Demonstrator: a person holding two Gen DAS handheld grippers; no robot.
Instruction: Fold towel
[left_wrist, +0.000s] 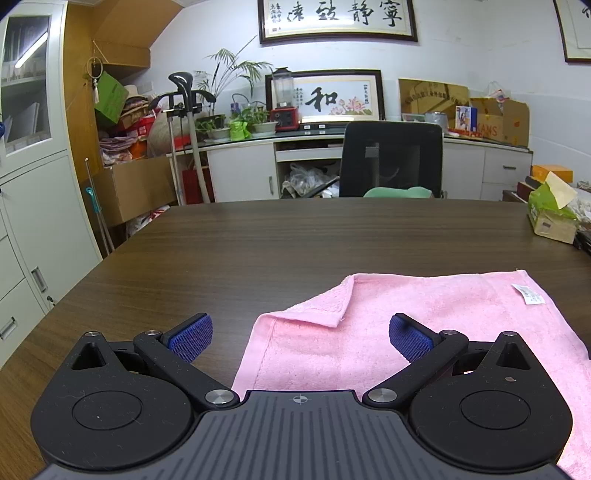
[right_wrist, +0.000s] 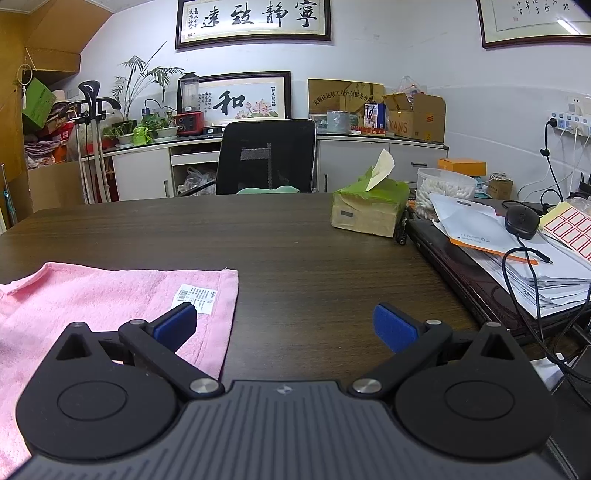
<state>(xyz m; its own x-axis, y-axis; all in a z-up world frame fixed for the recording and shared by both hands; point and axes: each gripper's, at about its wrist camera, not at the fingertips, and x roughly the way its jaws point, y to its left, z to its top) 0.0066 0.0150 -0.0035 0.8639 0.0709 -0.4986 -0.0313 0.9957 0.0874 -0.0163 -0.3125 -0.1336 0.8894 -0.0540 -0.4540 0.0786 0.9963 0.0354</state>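
Note:
A pink towel (left_wrist: 436, 321) lies flat on the dark wooden table (left_wrist: 258, 243), with a white label (left_wrist: 528, 294) near its far right corner and its far left corner folded over. My left gripper (left_wrist: 300, 339) is open and empty above the towel's left edge. In the right wrist view the towel (right_wrist: 92, 295) lies at the left with its label (right_wrist: 197, 295). My right gripper (right_wrist: 284, 325) is open and empty over the towel's right edge, its left finger over the cloth and its right finger over bare table (right_wrist: 314, 258).
A green tissue box (right_wrist: 369, 210) stands at the far right of the table. A laptop, papers (right_wrist: 535, 266), a black mouse (right_wrist: 521, 221) and cables crowd the right side. A black office chair (left_wrist: 391, 158) stands behind the table's far edge.

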